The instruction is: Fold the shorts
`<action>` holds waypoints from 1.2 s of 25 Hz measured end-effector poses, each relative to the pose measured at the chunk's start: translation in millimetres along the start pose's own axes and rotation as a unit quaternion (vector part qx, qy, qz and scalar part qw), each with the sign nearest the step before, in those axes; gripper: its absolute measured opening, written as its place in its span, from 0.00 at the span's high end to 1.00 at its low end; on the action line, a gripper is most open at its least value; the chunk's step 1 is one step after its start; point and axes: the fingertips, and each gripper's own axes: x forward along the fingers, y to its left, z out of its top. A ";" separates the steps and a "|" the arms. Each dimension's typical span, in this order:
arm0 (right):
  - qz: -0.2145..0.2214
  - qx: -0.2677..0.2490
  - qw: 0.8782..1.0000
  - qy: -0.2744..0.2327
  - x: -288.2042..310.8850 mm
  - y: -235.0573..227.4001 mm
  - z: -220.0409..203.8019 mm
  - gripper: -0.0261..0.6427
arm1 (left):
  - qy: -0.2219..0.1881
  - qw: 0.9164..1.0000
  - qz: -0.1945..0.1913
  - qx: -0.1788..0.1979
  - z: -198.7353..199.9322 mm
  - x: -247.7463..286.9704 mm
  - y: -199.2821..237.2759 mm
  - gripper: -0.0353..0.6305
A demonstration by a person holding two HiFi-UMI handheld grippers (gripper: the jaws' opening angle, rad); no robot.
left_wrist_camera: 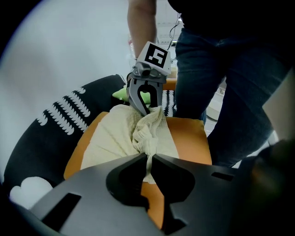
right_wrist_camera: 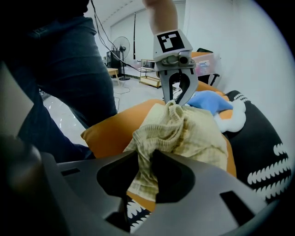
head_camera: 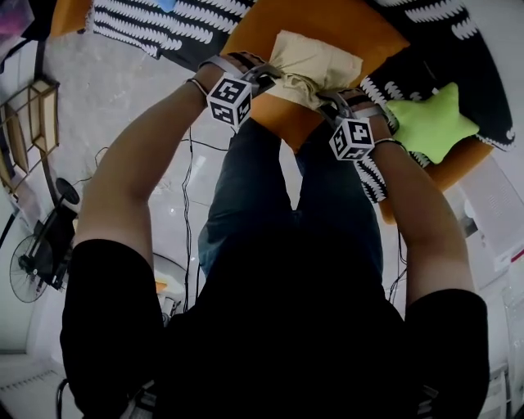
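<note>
The beige shorts (head_camera: 319, 59) lie bunched on an orange cushion (head_camera: 360, 29). My left gripper (head_camera: 273, 75) is shut on one end of the near edge, with a thin strip of cloth pinched between its jaws (left_wrist_camera: 148, 159). My right gripper (head_camera: 324, 100) holds the other end, and a thick wad of ribbed waistband fills its jaws (right_wrist_camera: 148, 159). Each gripper shows in the other's view, the right gripper (left_wrist_camera: 146, 109) and the left gripper (right_wrist_camera: 177, 100) both low over the shorts (left_wrist_camera: 115, 138) (right_wrist_camera: 198, 133). The edge between them is gathered into a ridge.
The cushion sits on a black mat with white markings (head_camera: 139, 24). A green star-shaped plush (head_camera: 431, 123) lies to the right, and a blue plush (right_wrist_camera: 207, 99) lies beyond the shorts. The person's legs (head_camera: 286, 196) stand against the cushion's near edge. A fan (head_camera: 29, 274) and cables are on the floor at the left.
</note>
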 end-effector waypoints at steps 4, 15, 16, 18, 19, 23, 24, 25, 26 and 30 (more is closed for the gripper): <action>0.012 0.040 0.999 0.023 0.0 8.8 0.3 0.73 | 0.008 0.999 -0.014 -0.050 -1.3 0.4 -4.2 0.88; 0.018 0.201 0.979 0.038 -32.6 8.5 12.9 0.62 | 0.026 0.974 -0.026 -0.225 -0.2 -25.9 -23.4 0.59; 0.015 0.213 0.976 0.037 -39.2 5.9 13.5 0.62 | 0.027 0.971 -0.026 -0.238 0.1 -31.0 -25.5 0.59; 0.008 0.235 0.971 0.030 -54.2 -1.4 15.1 0.61 | 0.032 0.966 -0.027 -0.256 2.0 -42.0 -28.1 0.58; 0.003 0.245 0.969 0.026 -62.4 -5.9 15.9 0.61 | 0.034 0.964 -0.026 -0.263 3.5 -47.6 -29.0 0.57; -0.021 0.283 0.959 0.005 -100.7 -25.6 22.2 0.61 | 0.033 0.955 -0.013 -0.294 18.1 -75.7 -27.9 0.57; -0.028 0.290 0.956 -0.001 -111.5 -30.8 25.5 0.61 | 0.030 0.953 -0.008 -0.301 24.7 -85.1 -26.2 0.57; -0.036 0.296 0.955 -0.008 -122.5 -36.7 29.5 0.61 | 0.025 0.951 0.000 -0.310 31.5 -94.9 -23.5 0.56; -0.044 0.299 0.953 -0.015 -133.4 -43.2 33.6 0.61 | 0.018 0.947 0.010 -0.320 38.3 -104.8 -19.4 0.56; -0.088 0.315 0.944 -0.039 -181.0 -76.8 45.6 0.61 | -0.043 0.918 0.067 -0.388 69.0 -147.5 10.8 0.56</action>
